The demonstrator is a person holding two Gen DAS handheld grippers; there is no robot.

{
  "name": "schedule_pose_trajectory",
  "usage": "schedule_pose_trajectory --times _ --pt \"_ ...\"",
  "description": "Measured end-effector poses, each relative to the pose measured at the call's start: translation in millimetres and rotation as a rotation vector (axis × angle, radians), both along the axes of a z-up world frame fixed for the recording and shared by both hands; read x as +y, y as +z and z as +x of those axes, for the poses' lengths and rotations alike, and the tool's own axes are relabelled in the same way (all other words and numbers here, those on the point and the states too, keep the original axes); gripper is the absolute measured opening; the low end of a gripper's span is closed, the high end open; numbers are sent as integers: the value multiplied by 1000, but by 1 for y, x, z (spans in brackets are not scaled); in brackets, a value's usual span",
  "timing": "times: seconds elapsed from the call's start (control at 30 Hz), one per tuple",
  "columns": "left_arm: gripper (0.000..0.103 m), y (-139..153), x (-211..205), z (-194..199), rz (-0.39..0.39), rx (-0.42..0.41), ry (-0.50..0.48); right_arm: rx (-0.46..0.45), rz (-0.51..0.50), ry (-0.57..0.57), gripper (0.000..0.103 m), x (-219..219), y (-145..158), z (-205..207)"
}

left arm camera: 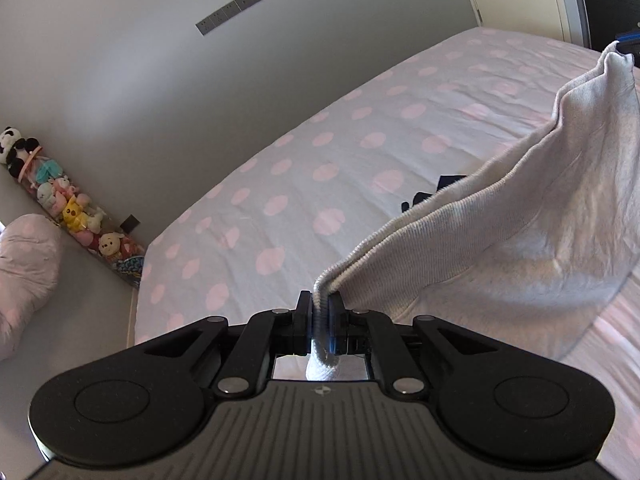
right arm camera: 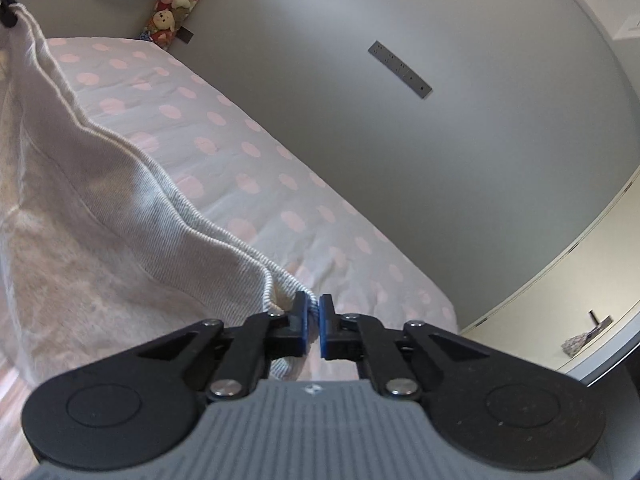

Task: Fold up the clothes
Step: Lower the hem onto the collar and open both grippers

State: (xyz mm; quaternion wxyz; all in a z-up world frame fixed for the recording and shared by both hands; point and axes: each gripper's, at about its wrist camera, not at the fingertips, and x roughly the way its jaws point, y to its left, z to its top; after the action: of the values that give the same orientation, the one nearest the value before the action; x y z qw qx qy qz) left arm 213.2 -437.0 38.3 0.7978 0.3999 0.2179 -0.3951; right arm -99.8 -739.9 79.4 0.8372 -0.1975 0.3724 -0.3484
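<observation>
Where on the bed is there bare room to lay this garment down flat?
The dotted sheet is bare from the lifted grey garment across to the wall-side edge and the far end. It is crowded only near a dark item beside the ribbed hem, and off the bed where plush toys line the wall.

Pale grey ribbed knit garment [left arm camera: 520, 216], white bedsheet with pink polka dots [left arm camera: 304, 184], plain grey wall [left arm camera: 120, 60], black claws with blue pads [right arm camera: 313, 322], multicoloured plush toys [left arm camera: 76, 216]
</observation>
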Motion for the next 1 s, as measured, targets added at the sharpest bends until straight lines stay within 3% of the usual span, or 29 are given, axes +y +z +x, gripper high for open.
schedule_pose_trajectory --times 0.07,0.17,0.3,0.47,0.57,0.7,0.83,1.0 --pt "6 -19 -19 20 19 14 4 0 22 -6 6 -25 -7 19" --pt "6 -56 -46 49 57 49 5 23 92 -14 6 -57 -45 47" --pt "6 -105 -75 80 77 71 19 70 87 -22 5 -88 -98 77" --pt "6 -144 -91 109 82 109 45 66 85 -41 4 -115 -138 101" --pt "5 -147 -86 113 41 116 40 36 62 -17 3 -116 -133 102" --pt "5 -124 -75 111 -40 85 9 -12 17 22 3 -116 -118 100" --pt "5 -128 -88 127 -36 87 30 -62 -8 -16 0 -136 -113 112" --pt "5 -165 -109 142 32 138 73 -122 198 -59 0 -159 -130 117"
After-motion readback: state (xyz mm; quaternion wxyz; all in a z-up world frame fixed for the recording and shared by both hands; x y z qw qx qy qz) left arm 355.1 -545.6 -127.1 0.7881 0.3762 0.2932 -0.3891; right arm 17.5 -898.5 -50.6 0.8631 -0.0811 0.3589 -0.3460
